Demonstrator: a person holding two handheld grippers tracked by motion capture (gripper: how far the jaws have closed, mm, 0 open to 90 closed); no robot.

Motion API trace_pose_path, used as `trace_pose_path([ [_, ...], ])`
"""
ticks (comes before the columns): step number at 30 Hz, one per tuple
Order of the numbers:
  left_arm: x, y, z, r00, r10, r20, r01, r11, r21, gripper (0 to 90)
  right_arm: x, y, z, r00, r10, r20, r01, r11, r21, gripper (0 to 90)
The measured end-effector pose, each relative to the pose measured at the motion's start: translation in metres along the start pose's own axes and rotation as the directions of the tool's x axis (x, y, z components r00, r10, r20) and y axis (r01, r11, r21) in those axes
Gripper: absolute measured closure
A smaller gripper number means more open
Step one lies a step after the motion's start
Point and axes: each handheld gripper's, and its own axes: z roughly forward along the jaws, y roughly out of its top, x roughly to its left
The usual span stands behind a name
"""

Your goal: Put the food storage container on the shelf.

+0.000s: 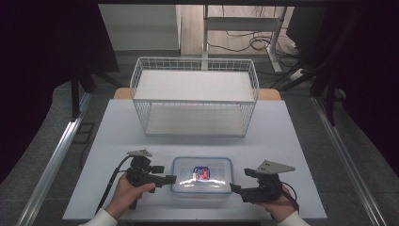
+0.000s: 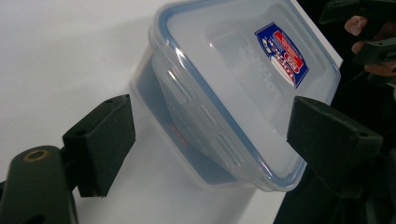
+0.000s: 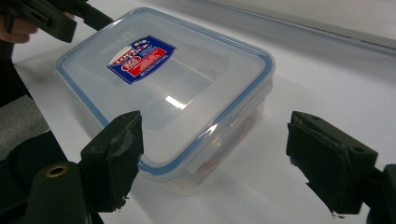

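Note:
A clear plastic food box point(image 1: 201, 181) with a blue-sealed lid and a red and blue label point(image 1: 201, 173) lies on the white table near its front edge. My left gripper point(image 1: 169, 179) is at the box's left side, open, its jaws spread on either side of the box's side wall point(image 2: 196, 135). My right gripper point(image 1: 234, 189) is at the box's right side, open, with the box's corner point(image 3: 205, 144) between its wide-apart jaws. In the right gripper view the lid point(image 3: 163, 79) is closed on the box. Neither gripper grips anything.
A white wire basket shelf point(image 1: 194, 96) with two tiers stands behind the box, at the middle of the table point(image 1: 117, 127). A metal rail point(image 1: 56, 155) runs along the left side. Cables lie on the floor beyond the table.

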Motion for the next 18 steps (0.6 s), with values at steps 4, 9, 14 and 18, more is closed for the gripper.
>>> trace_pose_path([
  [4, 0.007, 0.000, 0.005, 0.9972, -0.055, 0.049, 0.055, 0.9985, 0.007, 15.4, -0.001, 0.001, 0.001, 0.9998, 0.020, -0.009, -0.020, 1.000, -0.002, 17.6],
  [9, 0.010, 0.000, 0.007, 0.9924, -0.088, 0.086, 0.087, 0.9962, 0.006, 16.1, -0.009, 0.002, 0.012, 0.9906, 0.121, -0.064, -0.120, 0.993, 0.021, 16.2],
  [14, 0.012, 0.000, 0.013, 0.9879, -0.108, 0.112, 0.106, 0.9941, 0.022, 16.9, -0.020, 0.004, 0.033, 0.9637, 0.239, -0.120, -0.232, 0.970, 0.069, 13.3],
  [18, 0.013, -0.001, 0.015, 0.9836, -0.118, 0.136, 0.115, 0.9929, 0.029, 18.4, -0.026, 0.005, 0.046, 0.9343, 0.319, -0.159, -0.304, 0.946, 0.111, 11.3],
])
